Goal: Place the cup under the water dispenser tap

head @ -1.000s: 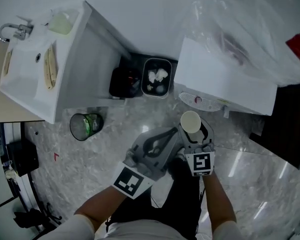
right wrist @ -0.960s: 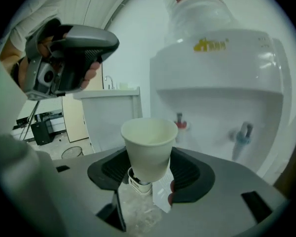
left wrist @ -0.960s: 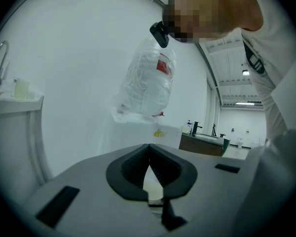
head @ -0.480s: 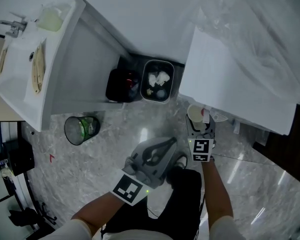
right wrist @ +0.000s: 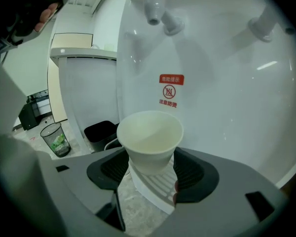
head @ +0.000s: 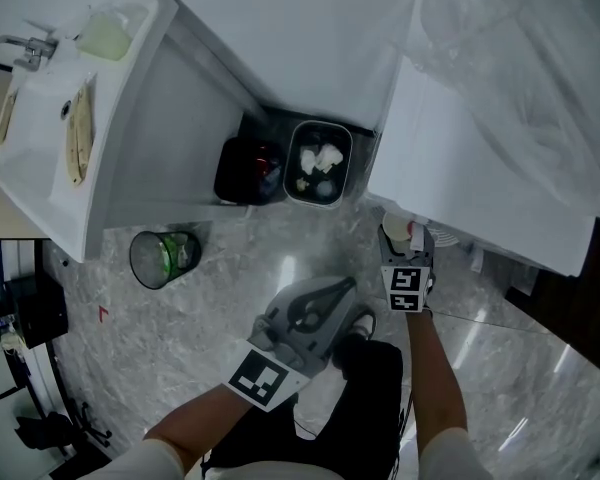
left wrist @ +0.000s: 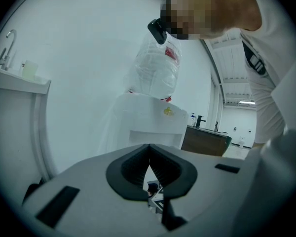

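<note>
A white paper cup [right wrist: 149, 137] stands upright and empty between the pads of my right gripper [right wrist: 152, 168], which is shut on its lower half. It hangs just above the dispenser's white slatted drip tray [right wrist: 155, 190]. The red-ringed tap [right wrist: 153, 5] is high above the cup, and a second tap [right wrist: 264, 21] sits to the right. In the head view the cup [head: 394, 232] and right gripper [head: 401, 250] are at the foot of the white water dispenser [head: 480, 158]. My left gripper [head: 342, 288] hangs back over the floor, its jaws [left wrist: 149, 149] shut on nothing.
Two black bins [head: 317, 163] [head: 248, 171] stand in the corner left of the dispenser. A wire wastebasket [head: 163, 256] sits on the marble floor beside a white sink cabinet [head: 130, 158]. A red warning label [right wrist: 171, 90] marks the dispenser's front.
My right gripper has carried the cup down and forward to the dispenser's base, so the cup looks smaller. The left gripper has sunk a little.
</note>
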A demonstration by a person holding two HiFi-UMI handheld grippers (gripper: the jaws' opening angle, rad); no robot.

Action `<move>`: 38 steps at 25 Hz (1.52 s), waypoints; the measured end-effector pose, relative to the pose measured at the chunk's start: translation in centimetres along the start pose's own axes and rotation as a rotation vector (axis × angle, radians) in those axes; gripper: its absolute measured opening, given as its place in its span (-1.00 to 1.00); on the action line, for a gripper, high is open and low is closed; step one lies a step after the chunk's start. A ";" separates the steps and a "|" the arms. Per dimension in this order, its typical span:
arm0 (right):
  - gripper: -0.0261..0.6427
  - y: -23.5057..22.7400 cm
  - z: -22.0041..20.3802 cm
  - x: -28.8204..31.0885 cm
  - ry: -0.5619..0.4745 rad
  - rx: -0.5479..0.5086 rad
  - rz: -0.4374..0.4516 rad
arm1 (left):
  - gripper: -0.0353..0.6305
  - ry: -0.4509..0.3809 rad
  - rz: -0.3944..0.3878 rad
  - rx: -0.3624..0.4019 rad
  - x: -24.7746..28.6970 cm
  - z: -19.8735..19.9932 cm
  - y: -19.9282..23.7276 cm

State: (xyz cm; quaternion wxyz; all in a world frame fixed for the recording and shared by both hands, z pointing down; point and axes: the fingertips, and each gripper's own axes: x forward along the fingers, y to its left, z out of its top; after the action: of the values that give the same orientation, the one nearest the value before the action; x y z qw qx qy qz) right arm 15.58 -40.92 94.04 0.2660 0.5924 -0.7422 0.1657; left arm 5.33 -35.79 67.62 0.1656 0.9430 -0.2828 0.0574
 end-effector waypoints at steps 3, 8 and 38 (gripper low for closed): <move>-0.10 0.2 0.1 -0.5 0.023 0.006 0.021 | -0.88 -0.002 -0.001 -0.007 -0.1 0.6 -0.3; -0.01 0.2 0.4 -2.8 0.071 0.018 0.037 | -0.88 0.023 0.000 -0.021 -0.7 1.8 -1.2; -0.87 7.9 39.1 -46.5 -0.286 0.215 -0.009 | -0.88 0.060 -0.100 0.025 -13.7 26.5 -16.8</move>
State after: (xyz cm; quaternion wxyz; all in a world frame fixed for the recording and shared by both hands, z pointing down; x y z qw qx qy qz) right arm 7.42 -24.16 35.68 0.0938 0.6383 -0.7478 0.1570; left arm 3.62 -24.67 35.29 0.1646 0.9559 -0.2295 0.0806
